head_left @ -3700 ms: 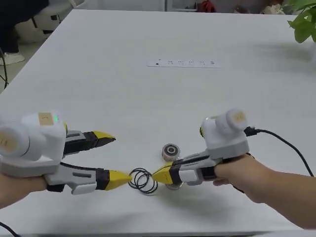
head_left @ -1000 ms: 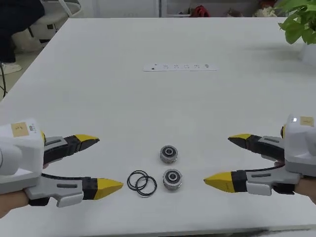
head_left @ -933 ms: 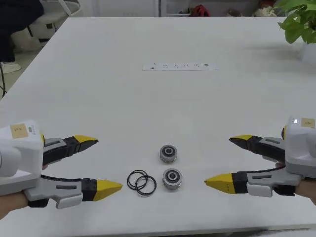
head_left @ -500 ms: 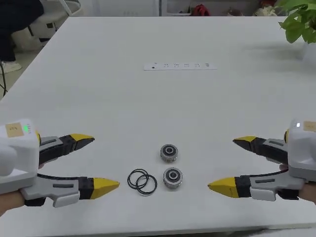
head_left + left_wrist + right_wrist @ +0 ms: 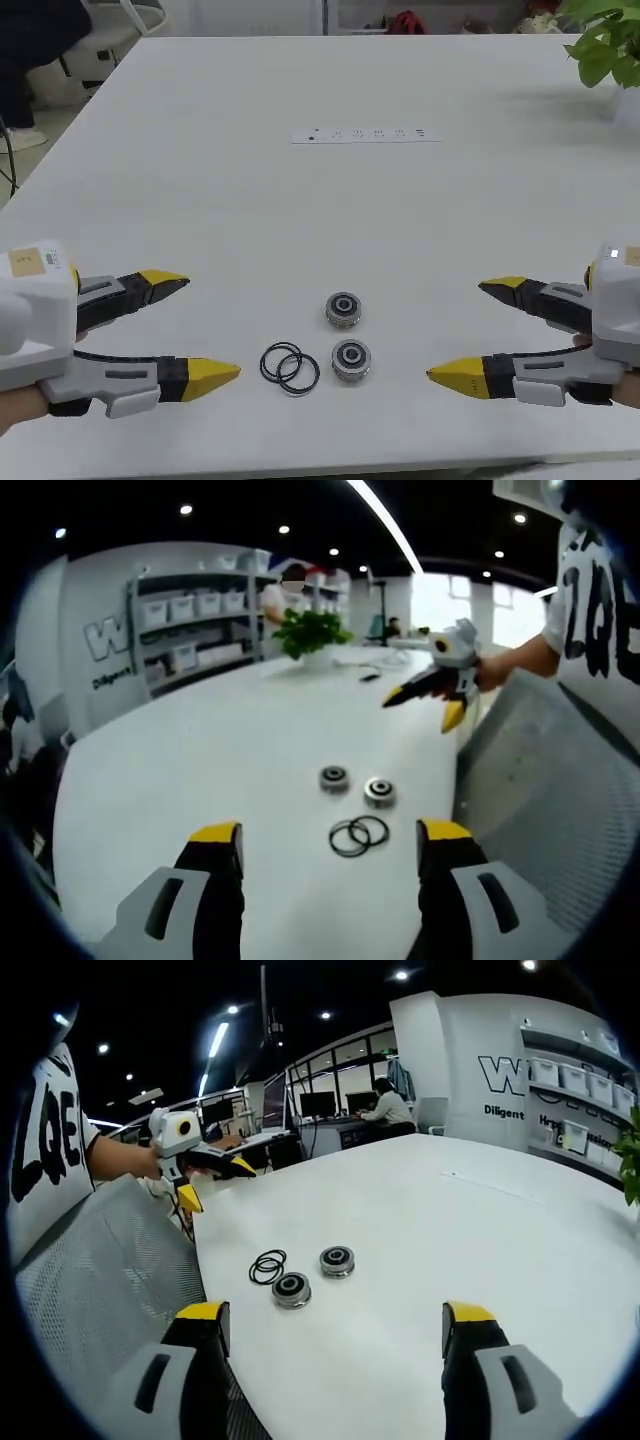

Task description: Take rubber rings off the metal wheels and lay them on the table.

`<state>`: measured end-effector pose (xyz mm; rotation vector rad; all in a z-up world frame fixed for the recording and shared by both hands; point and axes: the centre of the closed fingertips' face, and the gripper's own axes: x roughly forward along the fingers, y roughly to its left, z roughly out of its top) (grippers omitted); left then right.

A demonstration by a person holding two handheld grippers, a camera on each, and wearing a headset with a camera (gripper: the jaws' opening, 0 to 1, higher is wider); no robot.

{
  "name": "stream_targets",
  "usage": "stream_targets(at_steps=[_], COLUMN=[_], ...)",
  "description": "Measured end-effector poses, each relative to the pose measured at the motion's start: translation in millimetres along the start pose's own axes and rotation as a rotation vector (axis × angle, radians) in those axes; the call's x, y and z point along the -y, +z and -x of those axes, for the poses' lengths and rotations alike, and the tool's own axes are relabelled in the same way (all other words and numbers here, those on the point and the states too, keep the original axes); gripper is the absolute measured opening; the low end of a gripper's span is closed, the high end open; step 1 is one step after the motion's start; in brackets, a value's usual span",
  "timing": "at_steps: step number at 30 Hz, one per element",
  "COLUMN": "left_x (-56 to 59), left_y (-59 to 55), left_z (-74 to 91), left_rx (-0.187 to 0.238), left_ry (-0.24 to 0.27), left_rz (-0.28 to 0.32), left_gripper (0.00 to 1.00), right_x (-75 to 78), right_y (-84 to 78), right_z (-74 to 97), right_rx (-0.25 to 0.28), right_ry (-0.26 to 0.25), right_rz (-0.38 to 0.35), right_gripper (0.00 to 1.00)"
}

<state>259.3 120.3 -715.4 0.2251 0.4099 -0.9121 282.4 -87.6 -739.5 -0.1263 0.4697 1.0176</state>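
Observation:
Two metal wheels lie on the white table near its front edge, one (image 5: 344,309) just behind the other (image 5: 350,358). To their left lie two black rubber rings (image 5: 289,367), overlapping flat on the table. My left gripper (image 5: 200,325) is open at the left, its yellow tips pointing at the rings from a short way off. At the right my right gripper (image 5: 465,328) is open too, empty, and clear of the wheels. The left gripper view shows the rings (image 5: 358,834) and wheels (image 5: 334,778) ahead; the right gripper view shows the wheels (image 5: 291,1289) and rings (image 5: 266,1265).
A white power strip (image 5: 366,134) lies flat across the middle of the table. A green potted plant (image 5: 600,40) stands at the far right corner. The table's front edge (image 5: 300,470) runs just below both grippers. Shelves and seated people are in the background.
Since 3.7 s ago the right gripper has let go of the near wheel and pulled back to the right, open. In the last second both grippers drifted slightly outward.

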Motion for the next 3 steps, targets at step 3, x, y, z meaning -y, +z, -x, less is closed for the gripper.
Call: stream_targets(at_steps=[3], left_x=[1.0], left_y=[-0.3], left_z=[0.5], left_rx=[-0.003], left_ry=[-0.001], left_rz=[-0.003], left_gripper=[0.72], right_x=[-0.6], right_y=[0.0], right_z=[0.2], right_rx=[0.001], right_ry=[0.0], right_rz=[0.001], right_gripper=[0.84])
